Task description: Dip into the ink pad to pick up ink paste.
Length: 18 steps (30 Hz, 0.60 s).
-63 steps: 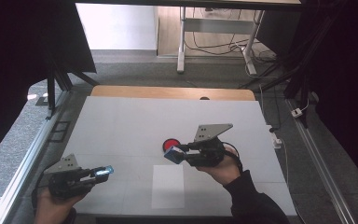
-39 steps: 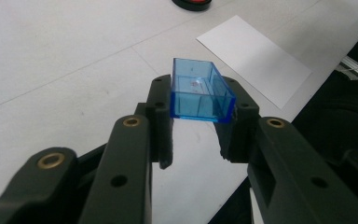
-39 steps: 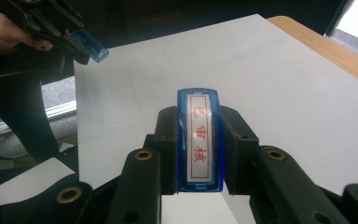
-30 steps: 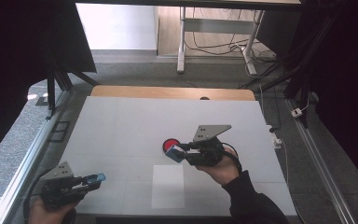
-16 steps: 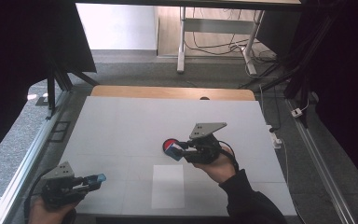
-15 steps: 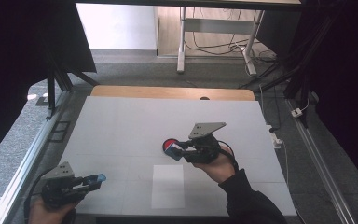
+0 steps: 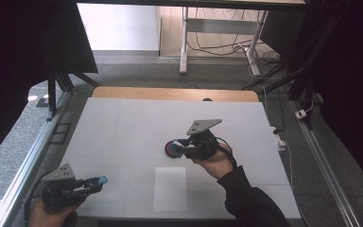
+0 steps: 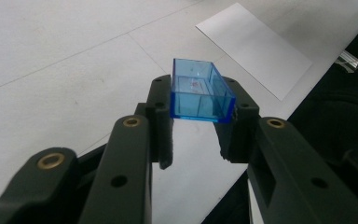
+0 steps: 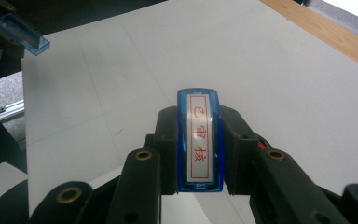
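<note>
The right claw (image 9: 199, 140) pinches a blue stamp (image 9: 199, 140) just above the red ink pad (image 7: 171, 148) at the middle of the counter (image 7: 123, 123). The left claw (image 8: 200, 112) pinches a clear blue cap (image 8: 200, 95), well apart from the pad, near the counter's front-left corner.

You're working in what looks like a lab or recording room; the white table (image 7: 123, 127) with its bare wooden far edge stands on grey carpet (image 7: 137, 75); black curtains (image 7: 23, 52) hang at both sides; metal rails (image 7: 21, 175) run along the floor beside you; beyond, a desk frame (image 7: 185, 42) stands over loose cables (image 7: 217, 45), and a power strip (image 7: 303, 113) lies at your right.
</note>
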Tool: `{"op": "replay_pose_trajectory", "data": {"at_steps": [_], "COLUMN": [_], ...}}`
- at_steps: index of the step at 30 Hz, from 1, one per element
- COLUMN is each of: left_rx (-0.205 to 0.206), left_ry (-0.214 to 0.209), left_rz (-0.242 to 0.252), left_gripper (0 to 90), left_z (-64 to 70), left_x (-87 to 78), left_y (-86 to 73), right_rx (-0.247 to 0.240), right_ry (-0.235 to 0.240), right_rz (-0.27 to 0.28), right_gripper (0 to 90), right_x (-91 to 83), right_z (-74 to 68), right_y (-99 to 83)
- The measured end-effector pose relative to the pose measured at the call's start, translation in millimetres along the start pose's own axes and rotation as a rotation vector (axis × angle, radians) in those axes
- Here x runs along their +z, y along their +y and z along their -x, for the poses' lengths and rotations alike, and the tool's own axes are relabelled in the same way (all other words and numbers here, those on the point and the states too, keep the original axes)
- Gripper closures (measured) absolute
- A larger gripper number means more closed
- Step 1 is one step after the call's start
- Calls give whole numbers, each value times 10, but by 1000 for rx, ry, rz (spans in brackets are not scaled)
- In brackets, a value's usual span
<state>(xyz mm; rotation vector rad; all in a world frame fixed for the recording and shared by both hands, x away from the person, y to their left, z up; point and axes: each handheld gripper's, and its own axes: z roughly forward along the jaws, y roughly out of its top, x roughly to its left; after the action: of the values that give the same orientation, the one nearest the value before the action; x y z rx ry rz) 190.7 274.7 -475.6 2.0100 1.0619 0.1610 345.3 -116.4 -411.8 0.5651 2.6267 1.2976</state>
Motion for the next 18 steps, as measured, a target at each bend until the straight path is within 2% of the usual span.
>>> {"op": "replay_pose_trajectory", "data": {"at_steps": [12, 18], "left_rx": [1, 1], "left_ry": [-2, -3], "left_rz": [0, 0], "left_gripper": [686, 686], "left_z": [-1, -2], "left_x": [-2, -1], "left_y": [-1, -1], "right_rx": [13, 8], "right_ry": [-26, -54], "right_rz": [-30, -53], "right_gripper": [703, 703], "right_x": [196, 295], "right_z": [151, 213], "right_y": [26, 41]}}
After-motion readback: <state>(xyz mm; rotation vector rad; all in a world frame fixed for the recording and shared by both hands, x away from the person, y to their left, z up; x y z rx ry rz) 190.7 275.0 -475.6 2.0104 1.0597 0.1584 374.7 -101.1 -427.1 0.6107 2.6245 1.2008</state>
